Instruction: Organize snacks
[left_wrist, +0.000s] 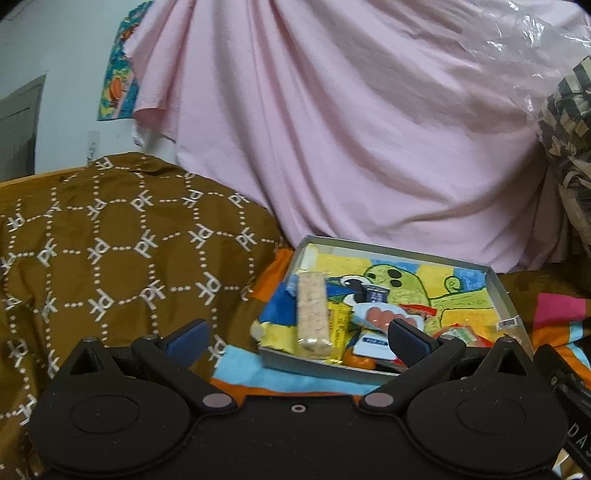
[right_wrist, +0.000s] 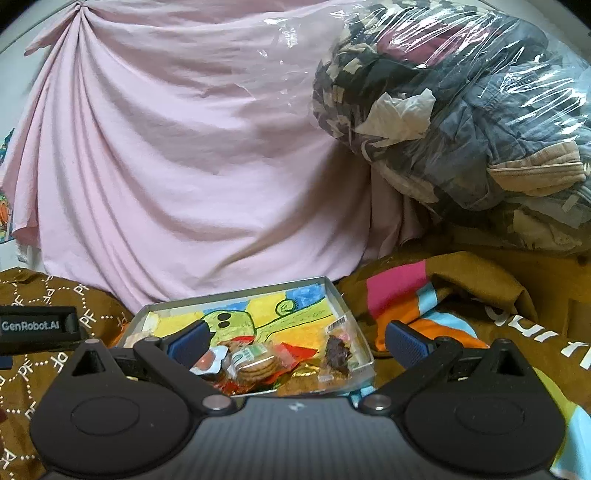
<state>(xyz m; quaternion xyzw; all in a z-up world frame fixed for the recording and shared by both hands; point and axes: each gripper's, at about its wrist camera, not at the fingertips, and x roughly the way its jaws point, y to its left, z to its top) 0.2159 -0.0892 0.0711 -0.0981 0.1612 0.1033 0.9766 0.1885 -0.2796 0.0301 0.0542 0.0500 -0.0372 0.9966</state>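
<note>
Left wrist view shows the left gripper (left_wrist: 297, 334) with its fingers spread wide and empty, hovering just short of a shallow grey tray (left_wrist: 504, 295) that sits on a brown patterned cloth (left_wrist: 110, 240). The right gripper (right_wrist: 295, 338) is likewise open and holds nothing, poised over the near edge of the same tray (right_wrist: 341, 299).

The main risk, as a judgement, is the crowding: the snacks lie heaped and overlapping in the near end of the tray, so closing on one wrapper could drag or tip a neighbour out over the low rim. The soft, rumpled cloth under the tray may also let it shift or tilt if pushed. The clear, slippery wrappers could slide from the fingers.

The snacks are all inside the tray, whose floor bears a bright cartoon drawing. A long pale rice-cracker bar (left_wrist: 313, 314) lies lengthways at the left; a clear pack of round biscuits (right_wrist: 256, 363) and a small bag with a dark sweet (right_wrist: 336, 352) sit toward the right.
</note>
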